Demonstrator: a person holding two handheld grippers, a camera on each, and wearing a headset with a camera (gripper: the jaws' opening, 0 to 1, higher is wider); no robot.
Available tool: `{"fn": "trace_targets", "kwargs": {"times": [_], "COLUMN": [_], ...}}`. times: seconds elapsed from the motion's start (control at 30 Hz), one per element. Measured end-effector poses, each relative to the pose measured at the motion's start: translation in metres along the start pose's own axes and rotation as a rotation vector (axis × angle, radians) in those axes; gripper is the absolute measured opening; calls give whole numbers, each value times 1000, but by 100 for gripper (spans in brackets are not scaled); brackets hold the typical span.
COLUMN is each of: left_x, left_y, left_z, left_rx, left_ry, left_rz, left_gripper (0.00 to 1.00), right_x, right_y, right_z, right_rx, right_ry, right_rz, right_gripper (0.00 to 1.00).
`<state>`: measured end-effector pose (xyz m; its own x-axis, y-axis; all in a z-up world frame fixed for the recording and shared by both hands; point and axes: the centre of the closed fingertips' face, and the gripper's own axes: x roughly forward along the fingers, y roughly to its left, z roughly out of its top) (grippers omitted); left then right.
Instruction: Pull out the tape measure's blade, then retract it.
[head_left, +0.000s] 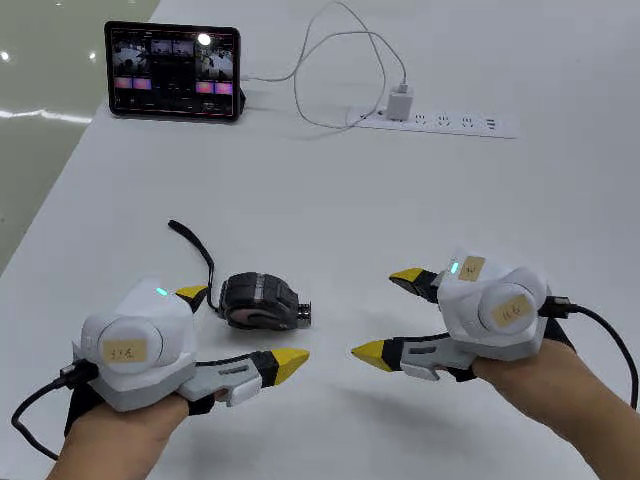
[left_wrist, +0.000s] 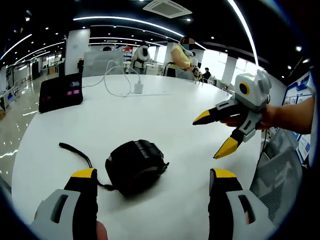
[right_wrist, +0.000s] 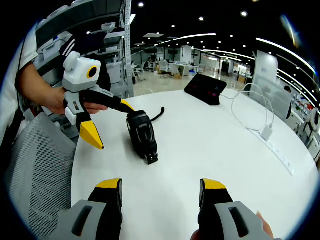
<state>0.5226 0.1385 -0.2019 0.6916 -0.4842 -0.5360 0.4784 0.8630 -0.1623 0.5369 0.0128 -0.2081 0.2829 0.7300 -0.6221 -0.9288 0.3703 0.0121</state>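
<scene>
Black tape measure (head_left: 258, 299), blade retracted, strap trailing, on white table (head_left: 330, 200)

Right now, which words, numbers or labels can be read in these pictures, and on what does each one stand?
Nothing is legible.
The sticker on the left gripper: handwriting, blurred.
The stickers on the right gripper: handwriting, too small.
The tablet screen: too small.
The tape measure: no text visible.

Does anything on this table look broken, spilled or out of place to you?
Nothing stands out. The tape measure sits intact on the white table, blade in, its strap trailing loose. The tablet stands propped, and the charger is plugged into the power strip. The left gripper and right gripper are open.
</scene>
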Motion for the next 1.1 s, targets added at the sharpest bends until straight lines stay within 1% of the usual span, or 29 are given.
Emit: {"fn": "trace_targets", "kwargs": {"times": [0.07, 0.13, 0.2, 0.23, 0.4, 0.53, 0.63, 0.8, 0.93, 1.0, 1.1], "left_x": [-2, -4, -5, -6, -11, -14, -17, -22, -26, -27, -30], "left_y": [-1, -2, -3, -3, -4, -4, -4, -5, -4, -5, -7], "left_z": [-2, -2, -2, -3, -4, -6, -6, -7, -9, -10, -10], "left_rx": [12, 24, 34, 45, 68, 80, 92, 102, 103, 103, 103], "left_ry": [8, 8, 7, 14, 18, 18, 19, 16, 13, 11, 11], "left_rz": [-8, -18, -25, -28, -45, -55, -67, -81, -92, -98, -106], "left_gripper": [91, 92, 93, 93, 94, 94, 95, 96, 97, 97, 98], "right_x": [-3, -7, -9, -11, -18, -23, -28, -34, -40, -44, -49], "right_y": [-1, 0, 1, 1, 3, 4, 4, 6, 6, 7, 7], "right_z": [-1, 1, 1, 0, -1, -4, -6, -9, -12, -14, -20], "right_rx": [1, 15, 12, 11, 33, 38, 53, 66, 76, 88, 93], "right_ry": [-3, -23, -26, -28, -54, -51, -60, -66, -75, -84, -80], "right_rz": [-11, -12, -19, -23, -34, -38, -42, -44, -58, -61, -71], "right_gripper": [61, 62, 64, 64, 68, 69, 71, 72, 74, 76, 76]}}
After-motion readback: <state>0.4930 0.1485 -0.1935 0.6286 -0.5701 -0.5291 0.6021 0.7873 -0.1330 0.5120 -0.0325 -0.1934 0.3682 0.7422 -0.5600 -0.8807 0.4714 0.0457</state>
